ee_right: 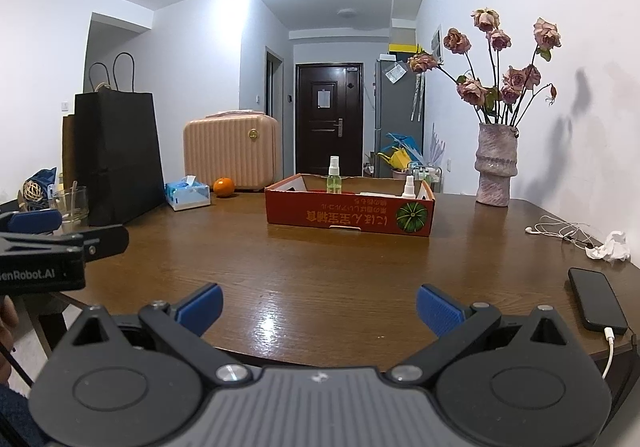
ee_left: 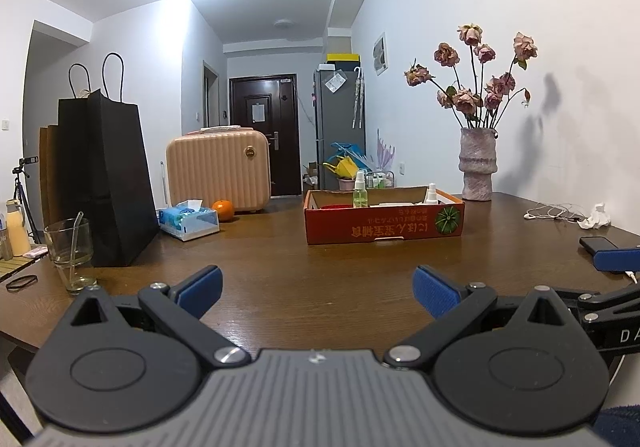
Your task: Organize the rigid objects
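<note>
Table (ee_left: 280, 267): box (ee_left: 384, 221) beyond hand-held gripper (ee_left: 318, 293).

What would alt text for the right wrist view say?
The open right gripper hovers over a brown wooden table facing a red cardboard box holding two spray bottles, with a vase of dried roses and a black phone to the right.

You face a red box (ee_right: 348, 213) with a green pumpkin print, centre frame; a ribbed peach suitcase (ee_right: 231, 157) and black bag (ee_right: 120, 159) left; blue gripper pads (ee_right: 200, 307) below.
</note>
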Tool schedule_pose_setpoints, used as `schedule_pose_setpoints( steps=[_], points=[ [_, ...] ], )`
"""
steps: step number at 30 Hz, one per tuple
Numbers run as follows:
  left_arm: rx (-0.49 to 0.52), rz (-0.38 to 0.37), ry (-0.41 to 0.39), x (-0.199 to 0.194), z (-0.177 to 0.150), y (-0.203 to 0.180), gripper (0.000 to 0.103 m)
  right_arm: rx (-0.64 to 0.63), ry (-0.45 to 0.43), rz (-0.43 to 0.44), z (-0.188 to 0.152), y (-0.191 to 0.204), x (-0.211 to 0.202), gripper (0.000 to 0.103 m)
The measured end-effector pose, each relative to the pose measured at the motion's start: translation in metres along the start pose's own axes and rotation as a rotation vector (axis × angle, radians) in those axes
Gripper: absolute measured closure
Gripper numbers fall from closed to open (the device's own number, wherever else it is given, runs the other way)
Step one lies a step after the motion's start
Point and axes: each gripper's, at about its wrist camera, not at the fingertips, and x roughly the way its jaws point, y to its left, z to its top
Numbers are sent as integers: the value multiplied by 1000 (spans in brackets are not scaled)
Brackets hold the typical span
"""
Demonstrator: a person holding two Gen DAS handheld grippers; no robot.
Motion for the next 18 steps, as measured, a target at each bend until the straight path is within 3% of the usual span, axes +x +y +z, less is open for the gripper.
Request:
schedule_pose_setpoints(
  steps=[18],
  points=[
    [-9,-9,-2,-1,-1,2,0,9,4,-4,-1,-1,1,0]
  ],
)
